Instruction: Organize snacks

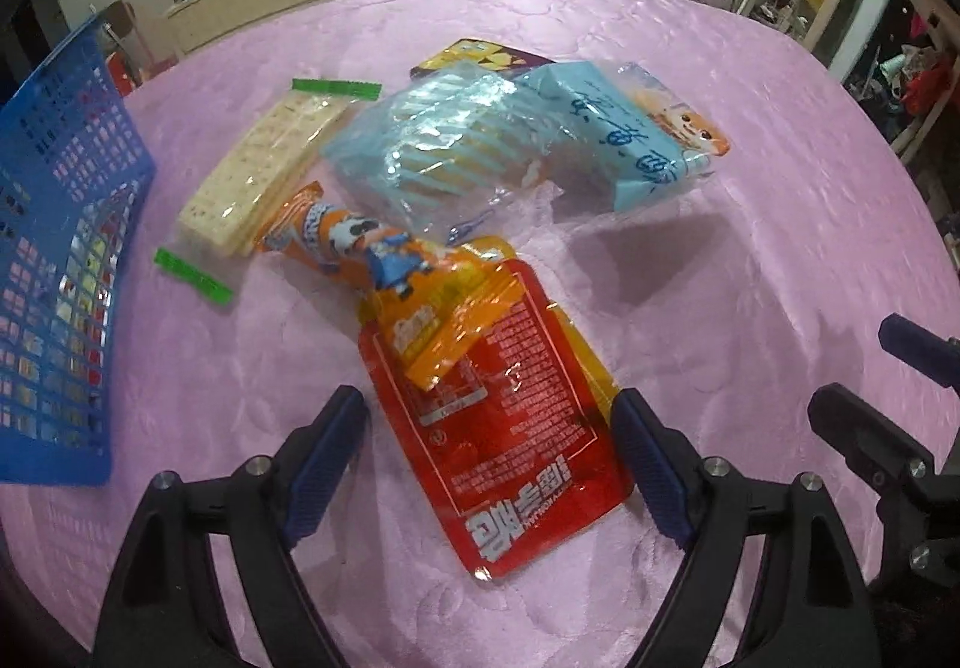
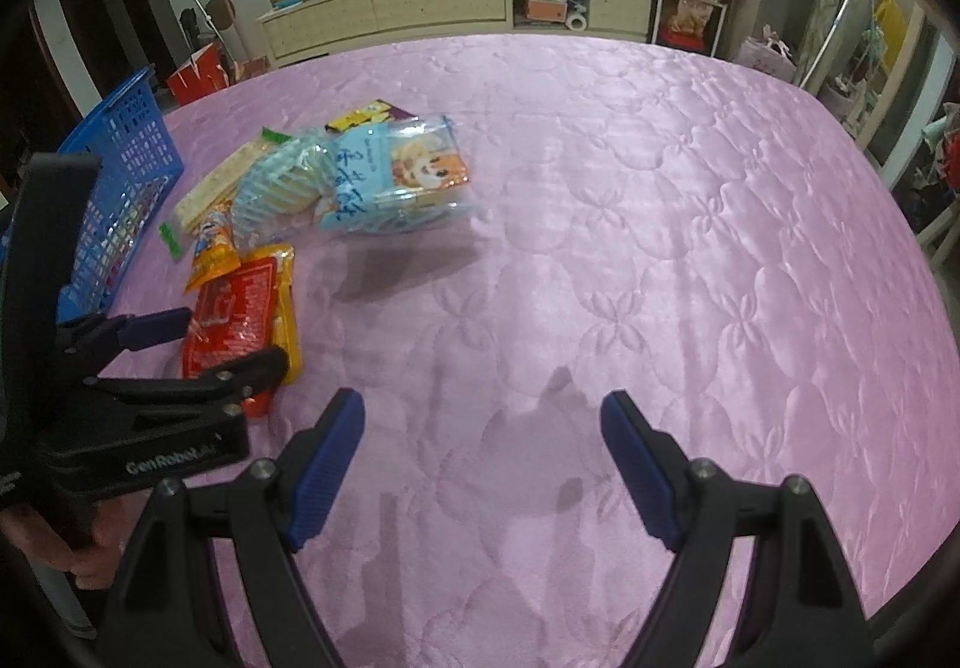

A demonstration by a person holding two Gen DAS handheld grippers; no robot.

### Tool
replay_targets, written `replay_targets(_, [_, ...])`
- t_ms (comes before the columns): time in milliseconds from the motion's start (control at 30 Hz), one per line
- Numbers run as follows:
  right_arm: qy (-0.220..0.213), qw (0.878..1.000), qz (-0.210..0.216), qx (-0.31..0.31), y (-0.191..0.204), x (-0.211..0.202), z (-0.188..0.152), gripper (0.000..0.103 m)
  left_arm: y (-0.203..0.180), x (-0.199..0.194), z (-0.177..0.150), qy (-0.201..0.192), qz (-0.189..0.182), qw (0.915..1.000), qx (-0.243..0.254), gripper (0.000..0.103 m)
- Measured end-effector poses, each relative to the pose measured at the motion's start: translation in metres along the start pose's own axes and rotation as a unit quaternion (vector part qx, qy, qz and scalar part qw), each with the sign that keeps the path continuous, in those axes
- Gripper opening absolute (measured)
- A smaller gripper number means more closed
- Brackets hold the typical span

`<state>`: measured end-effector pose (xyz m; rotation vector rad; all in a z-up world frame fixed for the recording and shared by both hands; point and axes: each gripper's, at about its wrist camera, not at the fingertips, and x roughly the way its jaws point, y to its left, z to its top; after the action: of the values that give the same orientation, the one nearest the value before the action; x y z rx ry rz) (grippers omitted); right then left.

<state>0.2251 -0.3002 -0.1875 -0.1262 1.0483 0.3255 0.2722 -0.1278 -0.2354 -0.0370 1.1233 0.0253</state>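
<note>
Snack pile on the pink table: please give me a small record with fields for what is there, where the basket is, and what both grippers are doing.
surface: pink quilted cloth
snacks: red packet, orange packet, cracker pack, light blue bag
basket: blue basket, left of pile
left gripper: open, fingers either side of red packet
right gripper: open, over bare cloth, holding nothing

A glossy pink cloth quilted with flower shapes (image 2: pixel 660 248) is covering the bench. Between the left tongs (image 1: pixel 489 464), black with blue ribbed pads, a red foil packet with white print (image 1: pixel 516 464) is shining. Left of them, a blue plastic lattice basket (image 1: pixel 54 248) is showing.
</note>
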Motion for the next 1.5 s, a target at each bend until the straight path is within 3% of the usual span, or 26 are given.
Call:
replay_targets(100, [0.005,1.0,0.001,-0.001,0.001,0.0,0.0,0.084,0.006,-0.007,-0.007,0.005,0.004,0.9999,-0.009,0.065])
replay_targets(233, [0.017,1.0,0.019,0.003,0.007,0.004,0.0,0.084,0.019,-0.013,-0.014,0.008,-0.012,0.9999,-0.006,0.051])
replay_targets(367, [0.028,0.999,0.041,-0.007,0.021,0.01,0.002,0.084,0.035,-0.024,-0.024,0.004,-0.047,0.9988,-0.015,0.037])
replay_targets(433, [0.031,0.998,0.051,-0.013,0.028,0.011,0.004,0.085,0.041,-0.026,-0.027,0.007,-0.043,0.9989,-0.015,0.024])
replay_targets(567, [0.038,0.995,0.094,-0.018,0.041,0.015,0.012,0.084,0.059,-0.033,-0.035,0.01,-0.056,0.998,-0.026,0.022])
replay_targets(733, [0.048,0.991,0.118,-0.041,0.063,0.029,0.027,0.084,0.079,-0.044,-0.044,0.003,-0.054,0.9977,-0.04,0.021])
replay_targets(1000, [0.074,0.988,0.104,-0.086,0.104,0.058,0.039,0.084,0.098,-0.057,-0.046,-0.017,-0.046,0.9982,-0.036,0.021])
replay_targets(1133, [0.064,0.987,0.095,-0.116,0.122,0.067,0.039,0.083,0.106,-0.058,-0.052,-0.017,-0.048,0.998,-0.038,0.021])
replay_targets(1200, [0.054,0.985,0.074,-0.144,0.129,0.066,0.035,0.067,0.108,-0.059,-0.055,-0.016,-0.05,0.998,-0.036,0.021])
replay_targets(1333, [0.043,0.981,0.061,-0.18,0.139,0.067,0.026,0.063,0.104,-0.056,-0.055,-0.017,-0.054,0.9978,-0.035,0.021])
replay_targets(1500, [0.047,0.976,0.074,-0.199,0.148,0.061,0.019,0.038,0.105,-0.05,-0.056,-0.015,-0.062,0.997,-0.044,0.021])
